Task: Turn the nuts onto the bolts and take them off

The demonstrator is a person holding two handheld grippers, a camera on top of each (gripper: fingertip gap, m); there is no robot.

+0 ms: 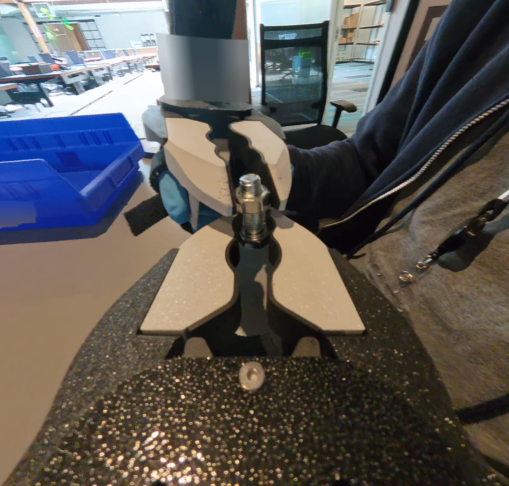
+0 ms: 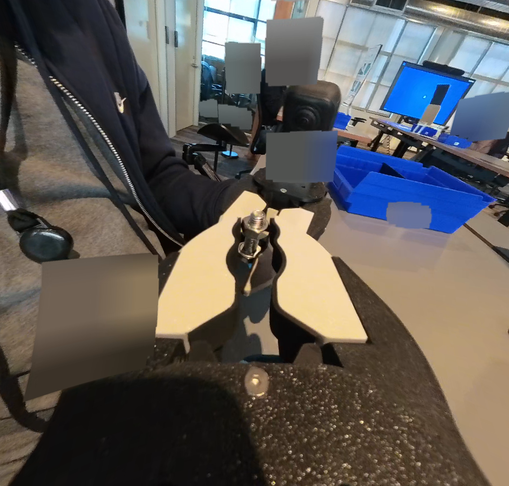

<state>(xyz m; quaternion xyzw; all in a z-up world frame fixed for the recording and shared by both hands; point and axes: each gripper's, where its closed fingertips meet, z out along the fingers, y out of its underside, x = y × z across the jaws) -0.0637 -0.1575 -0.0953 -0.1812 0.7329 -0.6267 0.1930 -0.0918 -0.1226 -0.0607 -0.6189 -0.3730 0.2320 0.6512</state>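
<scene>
A silver bolt (image 1: 251,223) with a silver hex nut (image 1: 252,195) threaded near its tip is held in the air between both grippers. My left gripper (image 1: 252,239) is shut on the bolt's head end, and the threaded end points away from it. The right gripper's white fingers (image 1: 198,170) come in from the far side and close around the nut. In the right wrist view my right gripper (image 2: 256,225) is shut on the nut (image 2: 254,227). The bolt's thread (image 2: 249,243) and head (image 2: 248,253) lie below it. The left gripper's camera block (image 2: 311,109) faces me.
A blue plastic bin (image 1: 68,175) (image 2: 413,192) stands on the grey table (image 1: 68,294) (image 2: 399,280). A person in a dark zip jacket (image 1: 427,115) (image 2: 96,87) is close by. A mesh office chair (image 1: 294,68) and a blue screen (image 2: 424,90) are behind. The left gripper's tips are roughly 5 centimetres from the right gripper's.
</scene>
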